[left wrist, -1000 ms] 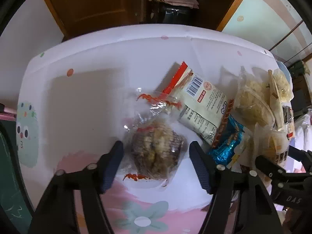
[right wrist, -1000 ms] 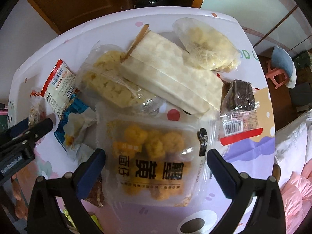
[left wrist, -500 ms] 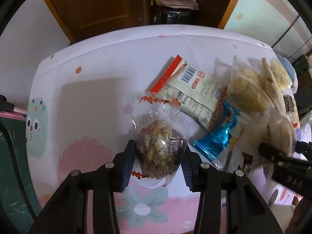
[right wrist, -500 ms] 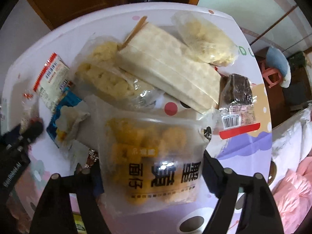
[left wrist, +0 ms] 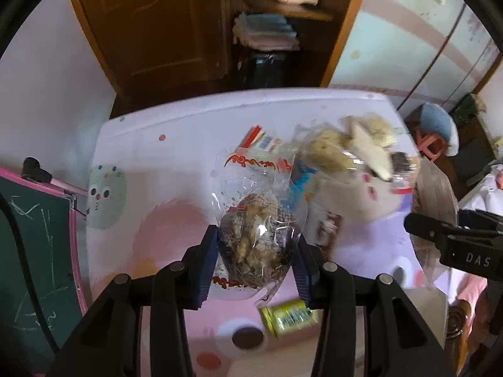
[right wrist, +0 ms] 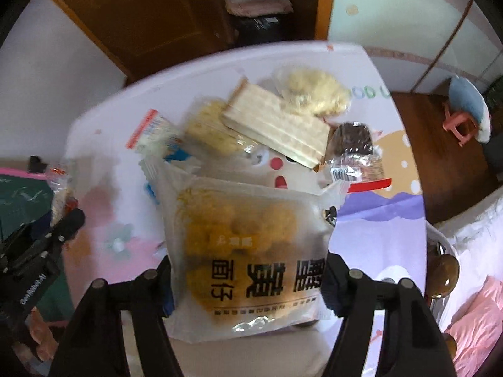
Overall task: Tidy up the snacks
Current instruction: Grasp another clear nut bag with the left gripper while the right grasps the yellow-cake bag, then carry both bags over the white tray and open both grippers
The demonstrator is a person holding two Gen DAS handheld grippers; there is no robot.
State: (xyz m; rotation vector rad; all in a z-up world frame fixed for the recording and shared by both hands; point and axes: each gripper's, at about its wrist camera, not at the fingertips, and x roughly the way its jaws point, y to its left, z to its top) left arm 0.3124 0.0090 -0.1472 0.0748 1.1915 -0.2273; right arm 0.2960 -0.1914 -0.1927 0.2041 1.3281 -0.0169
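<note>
Two snack bags hang above the tabletop (right wrist: pixel 377 245): left hand-held gripper (left wrist: pixel 256 259) pinching the clear pastry bag (left wrist: pixel 257 235), right hand-held gripper (right wrist: pixel 248 286) closing onto the frosted yellow-snack bag (right wrist: pixel 248 251), evidently for relocation.

Left gripper (left wrist: pixel 256 259) pointing steeply downward, pads pressing a packet between them. Right gripper (right wrist: pixel 248 282) likewise pointing steeply downward, jaws closing, pads pinching both sides of a wide bag.

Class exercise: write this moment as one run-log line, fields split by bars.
left gripper: shut on clear nut-snack bag | right gripper: jaws closing on frosted yellow-snack bag | both bags clear of table
</note>
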